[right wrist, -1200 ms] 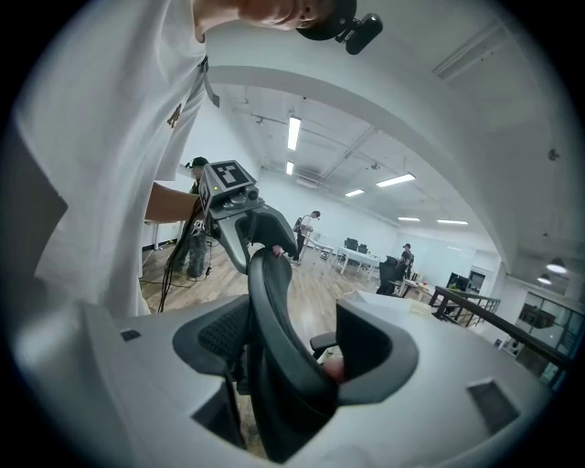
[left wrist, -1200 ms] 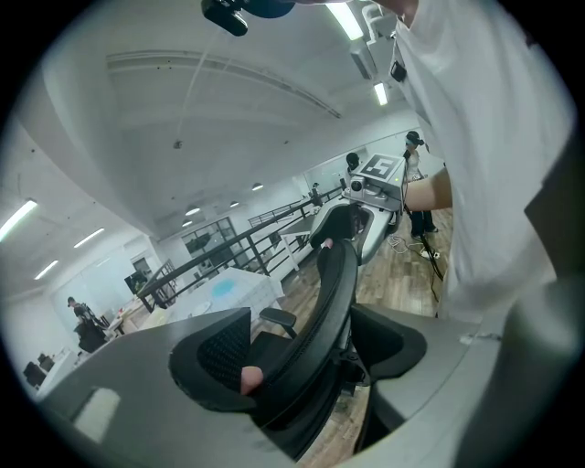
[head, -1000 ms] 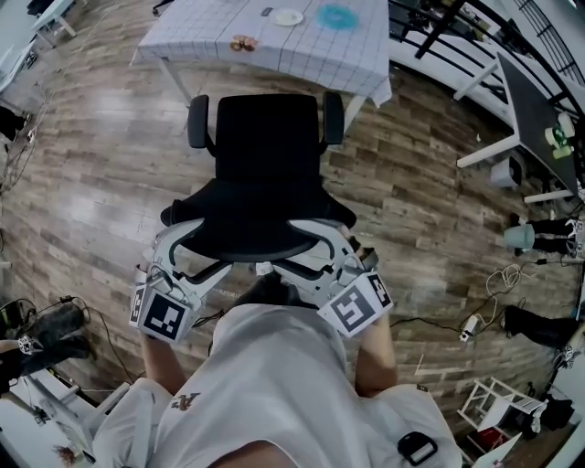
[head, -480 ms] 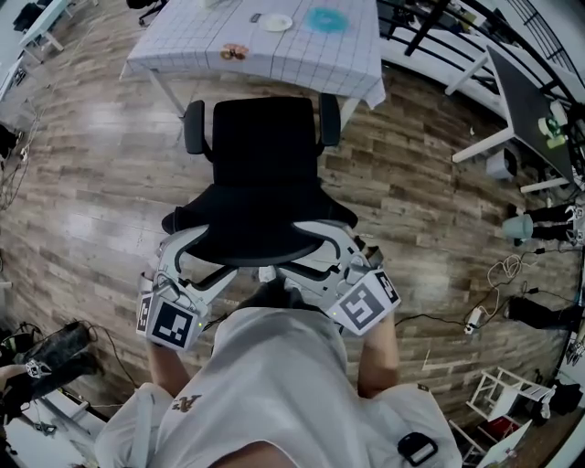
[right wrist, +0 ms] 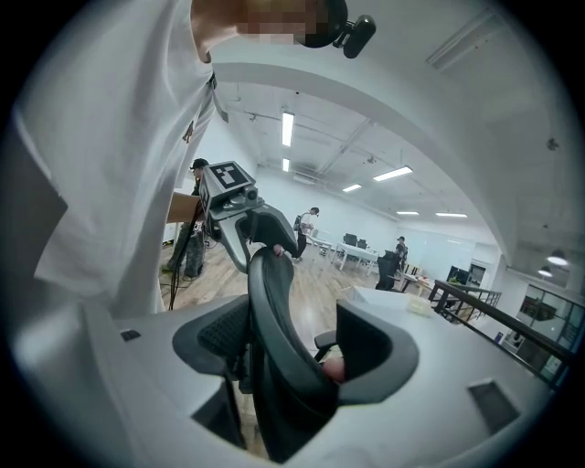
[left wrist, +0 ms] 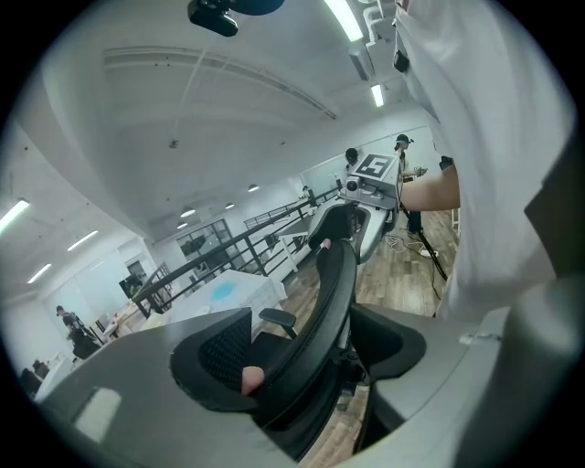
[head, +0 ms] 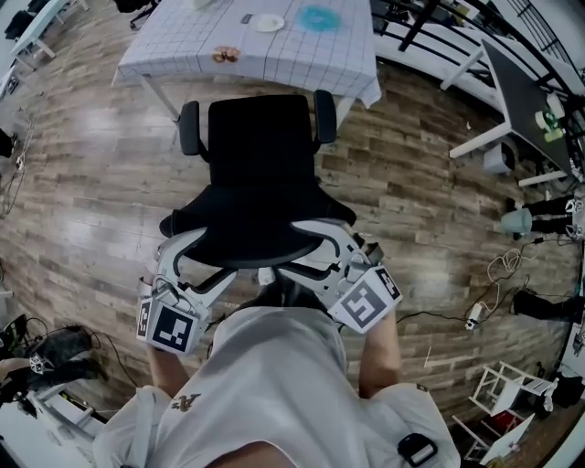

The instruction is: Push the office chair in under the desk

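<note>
Pale wood planks (head: 101, 196) are covering the floor of a wide, open room, and ceiling strip lights are glowing in both gripper views. At the top of the head view, a desk (head: 174, 46) draped in a white gridded cloth is carrying a small plate (head: 268, 23) and a blue round thing (head: 319, 18). More white desks and loose cables (head: 498, 274) are lying off to the right.

The office chair (head: 260, 137) is standing just in front of the desk, its seat front meeting the cloth's near edge but not yet tucked under. The left gripper (head: 196, 251) and the right gripper (head: 324, 247) are each clamping the top of the black backrest between their jaws — one at either end.

The chair's base is hiding beneath the seat, and the person's white shirt (head: 274, 384) is blocking the floor below — the desk's far side is running out of view.
</note>
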